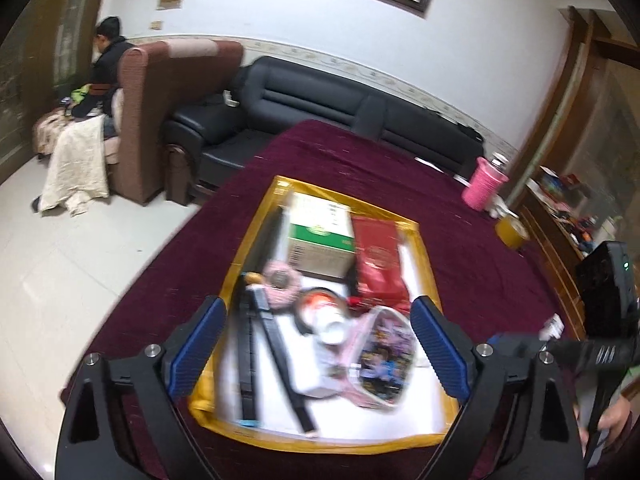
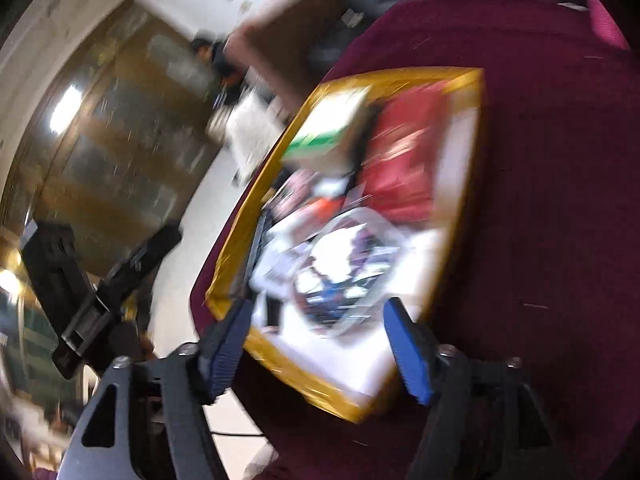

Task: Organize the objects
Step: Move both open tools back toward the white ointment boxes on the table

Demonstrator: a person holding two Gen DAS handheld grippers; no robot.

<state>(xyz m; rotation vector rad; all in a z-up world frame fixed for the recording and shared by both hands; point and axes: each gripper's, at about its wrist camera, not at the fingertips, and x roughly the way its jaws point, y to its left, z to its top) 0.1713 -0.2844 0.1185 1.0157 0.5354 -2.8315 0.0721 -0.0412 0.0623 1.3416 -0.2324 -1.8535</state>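
A white tray with a gold rim (image 1: 256, 216) lies on the maroon tablecloth. It holds a green and white box (image 1: 320, 240), a red packet (image 1: 378, 258), a pink scrunchie (image 1: 280, 284), a pink pouch with cartoon pictures (image 1: 382, 364), a round red and white item (image 1: 320, 308) and black stick-shaped items (image 1: 276, 340). My left gripper (image 1: 320, 356) is open and empty, above the tray's near end. In the blurred right wrist view, my right gripper (image 2: 320, 356) is open and empty over the tray's near corner (image 2: 332, 400), close to the pouch (image 2: 344, 276).
A pink cup (image 1: 482, 184) and a yellow tape roll (image 1: 512, 232) stand at the table's far right edge. A black sofa (image 1: 320, 108) and a brown armchair (image 1: 160, 112) with a seated person (image 1: 104, 64) lie beyond the table. The right gripper's body (image 1: 600, 320) shows at the right.
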